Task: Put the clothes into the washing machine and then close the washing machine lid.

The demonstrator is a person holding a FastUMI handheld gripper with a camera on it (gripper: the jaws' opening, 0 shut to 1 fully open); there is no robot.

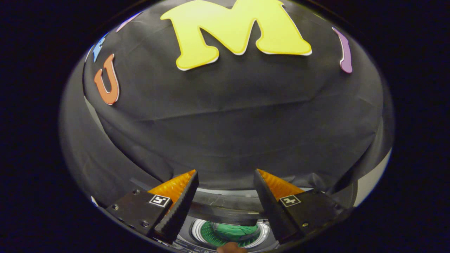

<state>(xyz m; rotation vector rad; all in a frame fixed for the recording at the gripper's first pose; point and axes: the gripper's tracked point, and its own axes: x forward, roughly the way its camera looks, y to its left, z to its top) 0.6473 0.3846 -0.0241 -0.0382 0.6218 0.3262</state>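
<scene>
Hovering with its fingers spread and empty, the gripper [226, 196] looks over the washing machine [230, 233], whose raised lid [225, 211] lies crosswise just ahead, green clothes [236, 231] in the drum below.

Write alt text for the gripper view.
The gripper hangs open above a washing machine, whose drum holds green clothes between and below the fingers. The lid is still up, and the booth's black cloth wall rises beyond.

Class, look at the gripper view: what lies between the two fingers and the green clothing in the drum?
The raised washing machine lid's edge crosses between the open gripper and the green clothing.
</scene>
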